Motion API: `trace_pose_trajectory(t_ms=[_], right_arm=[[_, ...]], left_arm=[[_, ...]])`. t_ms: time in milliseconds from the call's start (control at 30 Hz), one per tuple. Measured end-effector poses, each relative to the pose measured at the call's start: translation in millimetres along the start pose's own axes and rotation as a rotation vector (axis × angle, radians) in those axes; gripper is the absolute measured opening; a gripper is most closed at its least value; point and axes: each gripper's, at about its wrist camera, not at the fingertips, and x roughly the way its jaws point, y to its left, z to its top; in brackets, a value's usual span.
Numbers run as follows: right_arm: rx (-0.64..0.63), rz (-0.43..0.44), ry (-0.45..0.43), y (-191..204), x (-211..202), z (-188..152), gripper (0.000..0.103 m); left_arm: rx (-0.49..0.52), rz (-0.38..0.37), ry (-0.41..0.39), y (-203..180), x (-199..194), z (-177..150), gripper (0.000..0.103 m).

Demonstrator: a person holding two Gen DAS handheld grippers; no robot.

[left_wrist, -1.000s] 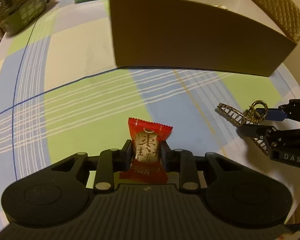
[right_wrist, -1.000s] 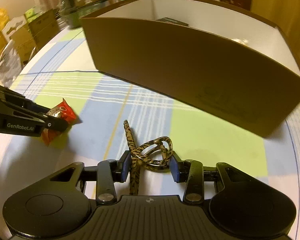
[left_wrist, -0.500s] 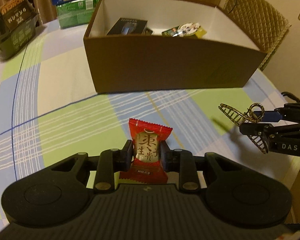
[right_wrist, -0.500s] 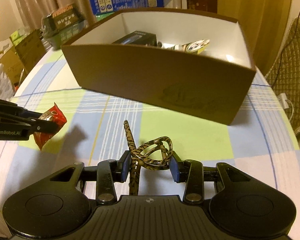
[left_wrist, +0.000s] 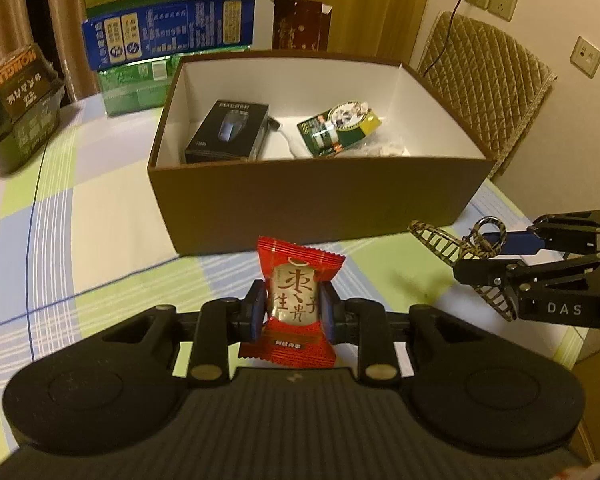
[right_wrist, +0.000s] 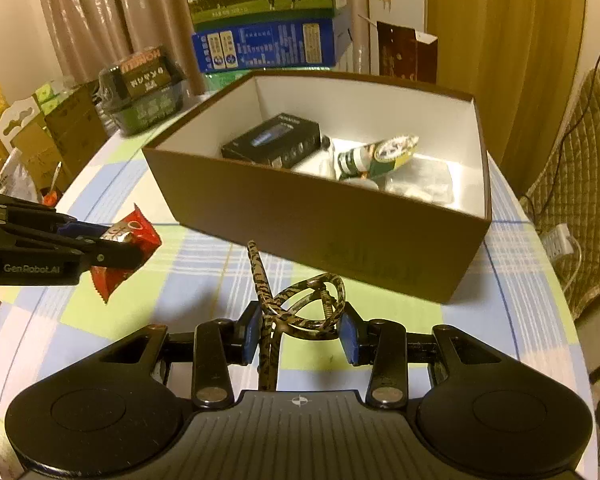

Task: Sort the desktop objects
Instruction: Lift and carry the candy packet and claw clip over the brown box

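Observation:
My left gripper is shut on a red snack packet and holds it above the checked tablecloth, in front of the brown cardboard box. My right gripper is shut on a leopard-print hair clip, also lifted, to the right of the left one. In the left wrist view the right gripper shows at the right with the clip. In the right wrist view the left gripper shows at the left with the packet. The box is open.
Inside the box lie a black product box, a green snack pack and clear wrappers. Milk cartons and a dark tin stand behind and left of it. A padded chair stands at the right beyond the table edge.
Both grippers have risen with their objects, so the views now look down into the box. The grips are unchanged.

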Motion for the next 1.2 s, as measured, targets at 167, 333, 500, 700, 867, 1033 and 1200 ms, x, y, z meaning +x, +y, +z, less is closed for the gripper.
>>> trace_pose_trajectory(t_ms=[167, 333, 500, 700, 867, 1033, 1200], right_arm=[[-0.011, 0.010, -0.026, -1.5, -4.4, 12.7, 0.038], [0.012, 0.029, -0.069, -12.9, -10.6, 34.1, 0.038], [0.044, 0.025, -0.120, -28.9, -15.4, 61.1, 0.038], [0.063, 0.009, -0.164, -46.1, -7.7, 94.9, 0.038], [0.079, -0.006, -0.164, -61.7, 8.4, 116.4, 0.038], [0.077, -0.006, -0.138, -73.5, 31.4, 131.0, 0.038], [0.072, -0.025, -0.088, -80.1, 60.1, 137.1, 0.038]], left_arm=[[0.013, -0.002, -0.026, -2.6, -1.1, 14.5, 0.023], [0.031, -0.001, -0.064, -4.0, -2.6, 33.3, 0.023], [0.038, 0.003, -0.101, -3.7, -0.5, 55.6, 0.023], [0.044, -0.001, -0.128, -1.1, 10.6, 87.3, 0.023], [0.031, -0.010, -0.119, 4.6, 30.9, 113.3, 0.023], [0.022, -0.025, -0.086, 8.6, 56.5, 131.3, 0.023], [0.013, -0.024, -0.049, 9.0, 83.7, 143.8, 0.023]])
